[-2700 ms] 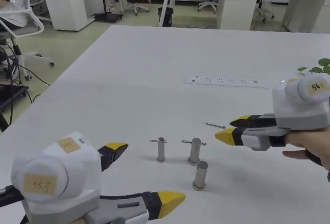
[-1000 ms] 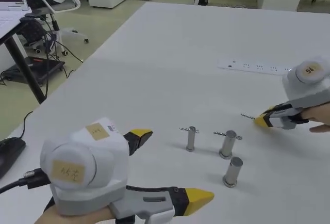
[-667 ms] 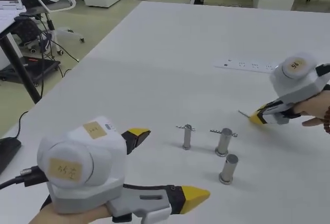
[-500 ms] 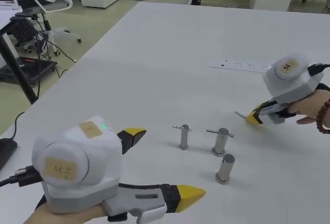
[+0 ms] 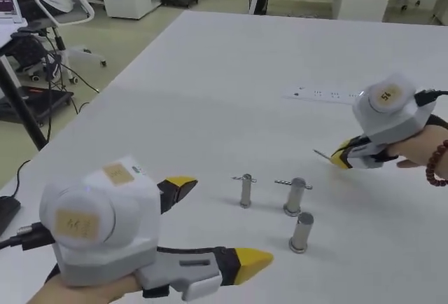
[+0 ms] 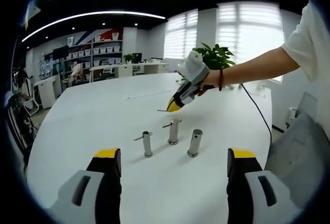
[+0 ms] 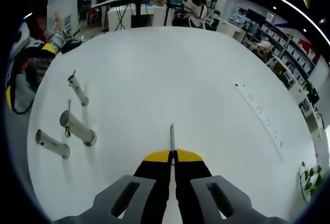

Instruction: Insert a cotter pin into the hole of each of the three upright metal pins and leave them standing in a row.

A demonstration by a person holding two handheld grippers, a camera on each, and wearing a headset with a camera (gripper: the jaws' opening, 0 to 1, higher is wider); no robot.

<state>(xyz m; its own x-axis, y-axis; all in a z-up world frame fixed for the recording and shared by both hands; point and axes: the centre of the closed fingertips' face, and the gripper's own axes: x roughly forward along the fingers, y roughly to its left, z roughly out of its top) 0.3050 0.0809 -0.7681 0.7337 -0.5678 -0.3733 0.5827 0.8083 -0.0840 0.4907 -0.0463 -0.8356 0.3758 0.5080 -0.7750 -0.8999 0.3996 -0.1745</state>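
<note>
Three upright metal pins stand near the middle of the white table (image 5: 210,94). The left pin (image 5: 246,190) and the middle pin (image 5: 293,196) each carry a cotter pin through the top. The nearer pin (image 5: 301,232) is bare. My right gripper (image 5: 339,159) is down at the table right of them, shut on a loose cotter pin (image 5: 320,155) that sticks out past its tips (image 7: 171,137). My left gripper (image 5: 215,223) is held open at the near left, nothing between its jaws, facing the pins (image 6: 174,131).
A white power strip (image 5: 325,96) lies flat on the table behind the right gripper. The table's left edge drops to the floor, where office chairs (image 5: 56,10) and cables stand. A potted plant (image 6: 214,56) stands past the table's far end.
The right gripper, open above the table earlier, dropped to the loose cotter pin and shut on it. The left gripper and the three metal pins stayed put; the head camera shifted.
</note>
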